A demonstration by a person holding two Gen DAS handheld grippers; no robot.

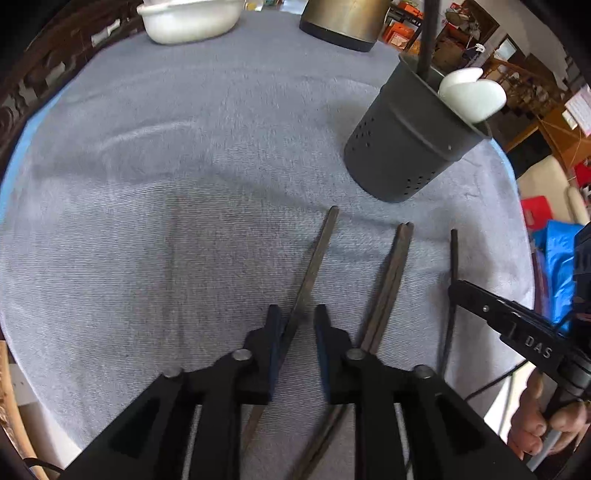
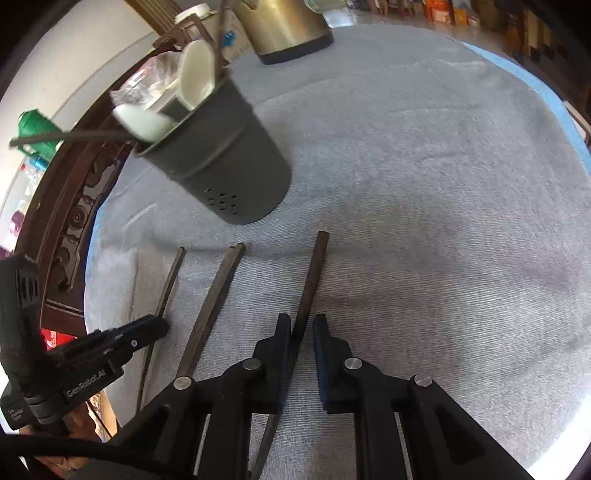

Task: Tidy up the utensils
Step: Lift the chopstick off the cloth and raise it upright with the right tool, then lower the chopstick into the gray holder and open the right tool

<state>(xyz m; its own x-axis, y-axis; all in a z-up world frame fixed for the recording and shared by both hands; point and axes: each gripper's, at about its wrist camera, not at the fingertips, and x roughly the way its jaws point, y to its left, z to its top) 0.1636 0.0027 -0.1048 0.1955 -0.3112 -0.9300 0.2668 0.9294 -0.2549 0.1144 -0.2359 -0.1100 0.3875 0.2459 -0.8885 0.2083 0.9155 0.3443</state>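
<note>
Several dark chopsticks lie side by side on the grey cloth. My left gripper (image 1: 297, 317) is open and straddles one chopstick (image 1: 314, 266). A pair of chopsticks (image 1: 391, 280) lies just right of it, and a further one (image 1: 452, 280) beyond. My right gripper (image 2: 300, 325) is open and straddles a chopstick (image 2: 312, 280). A pair (image 2: 218, 295) and a single one (image 2: 168, 288) lie to its left. The dark perforated utensil holder (image 1: 406, 147) stands upright behind them with white spoons (image 1: 469, 94) and dark utensils in it. It also shows in the right wrist view (image 2: 229, 162).
A white bowl (image 1: 188, 18) and a brass-coloured pot (image 1: 343, 22) stand at the far side of the table. The grey cloth (image 1: 166, 184) covers a round table with a carved dark wood rim (image 2: 70, 206). Room clutter lies beyond the edges.
</note>
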